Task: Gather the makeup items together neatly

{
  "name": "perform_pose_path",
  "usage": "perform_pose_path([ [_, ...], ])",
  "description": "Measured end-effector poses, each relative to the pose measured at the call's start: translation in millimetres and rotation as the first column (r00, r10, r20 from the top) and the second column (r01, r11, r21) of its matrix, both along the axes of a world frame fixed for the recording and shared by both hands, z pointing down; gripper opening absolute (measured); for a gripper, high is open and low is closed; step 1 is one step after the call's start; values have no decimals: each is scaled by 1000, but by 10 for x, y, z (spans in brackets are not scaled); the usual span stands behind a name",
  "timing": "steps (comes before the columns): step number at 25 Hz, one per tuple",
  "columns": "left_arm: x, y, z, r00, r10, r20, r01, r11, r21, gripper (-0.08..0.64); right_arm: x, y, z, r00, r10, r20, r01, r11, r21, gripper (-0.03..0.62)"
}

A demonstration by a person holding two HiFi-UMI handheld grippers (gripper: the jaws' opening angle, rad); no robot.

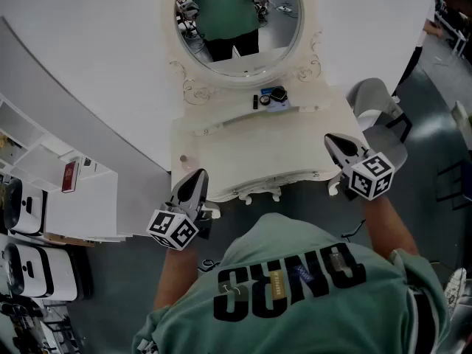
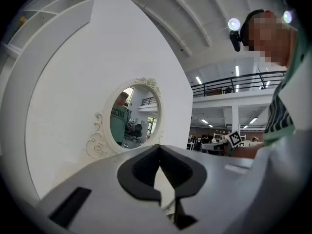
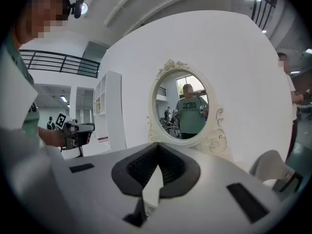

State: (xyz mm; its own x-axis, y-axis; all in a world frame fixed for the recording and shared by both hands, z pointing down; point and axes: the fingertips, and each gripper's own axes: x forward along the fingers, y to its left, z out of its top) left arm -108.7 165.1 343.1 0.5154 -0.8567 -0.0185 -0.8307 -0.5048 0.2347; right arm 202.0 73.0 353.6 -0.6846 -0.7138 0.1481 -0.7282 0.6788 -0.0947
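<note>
The makeup items (image 1: pixel 273 97) lie clustered at the back of the worktop (image 1: pixel 251 153), just under the mirror (image 1: pixel 237 21). My left tool (image 1: pixel 196 177) and right tool (image 1: pixel 333 140) hover near the front edge, both closed and empty. I'd part the jaws first, then reach in low. I see no tray or box.

The makeup items (image 1: pixel 273 98) under the mirror (image 1: pixel 240 21) (its top cut off) are too small to identify.

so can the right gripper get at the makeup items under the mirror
Probably yes: bare tabletop lies between the right gripper and the makeup items; its shut jaws would need opening.
</note>
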Motion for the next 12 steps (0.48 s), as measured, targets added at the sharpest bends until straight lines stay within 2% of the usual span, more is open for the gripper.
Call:
perform_pose_path([
  [12,-160,-41,33,1000,24,-20,-24,1000,-20,8,-199,-17,68,1000,18,-11,-19,999,-32,-8],
])
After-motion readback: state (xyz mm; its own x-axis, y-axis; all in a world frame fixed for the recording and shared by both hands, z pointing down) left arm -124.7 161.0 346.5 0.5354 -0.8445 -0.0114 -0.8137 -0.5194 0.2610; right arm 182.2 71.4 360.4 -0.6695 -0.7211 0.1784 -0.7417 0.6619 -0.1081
